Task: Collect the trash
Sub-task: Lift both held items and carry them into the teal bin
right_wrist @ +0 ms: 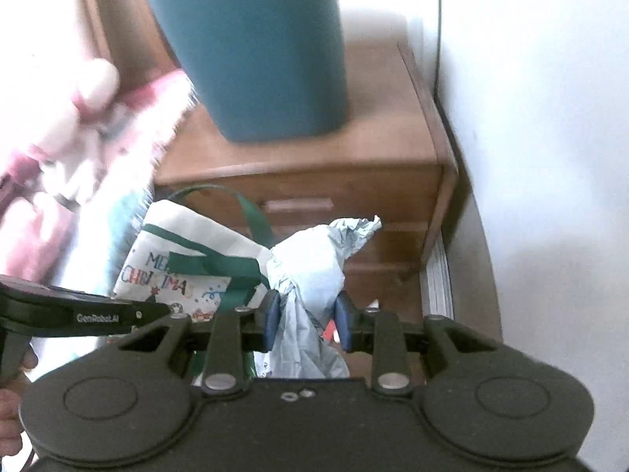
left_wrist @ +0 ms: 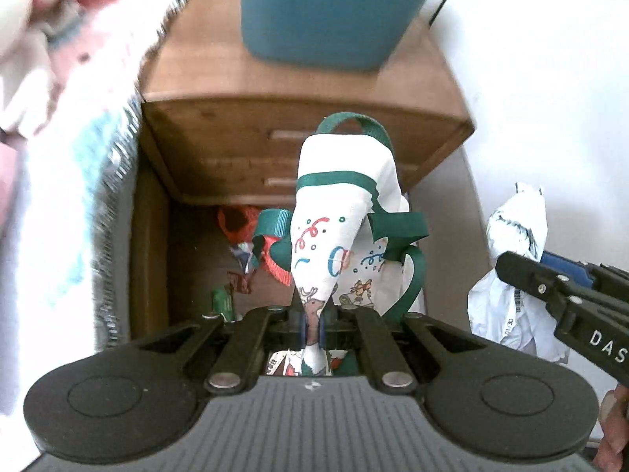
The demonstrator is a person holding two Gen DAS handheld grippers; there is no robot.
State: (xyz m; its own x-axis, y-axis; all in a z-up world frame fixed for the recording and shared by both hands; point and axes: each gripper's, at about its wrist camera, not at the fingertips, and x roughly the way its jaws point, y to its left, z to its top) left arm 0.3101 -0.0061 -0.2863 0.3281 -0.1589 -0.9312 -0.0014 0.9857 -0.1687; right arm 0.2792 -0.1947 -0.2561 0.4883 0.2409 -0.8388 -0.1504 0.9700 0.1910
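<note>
My left gripper (left_wrist: pixel 312 324) is shut on a white Christmas gift bag (left_wrist: pixel 338 212) with green ribbon handles, held up in front of a wooden nightstand. The bag also shows in the right wrist view (right_wrist: pixel 188 259). My right gripper (right_wrist: pixel 306 314) is shut on a crumpled white paper (right_wrist: pixel 310 271); that paper (left_wrist: pixel 515 236) and gripper (left_wrist: pixel 550 279) appear at the right of the left wrist view. A teal bin (left_wrist: pixel 334 11) stands on the nightstand top, also seen in the right wrist view (right_wrist: pixel 255 51).
The wooden nightstand (left_wrist: pixel 275 145) has two drawers. Red and coloured scraps (left_wrist: pixel 243 232) lie on the floor below it. A bed with a pink and white blanket (left_wrist: pixel 59 118) is at the left. A white wall (right_wrist: pixel 530 118) is at the right.
</note>
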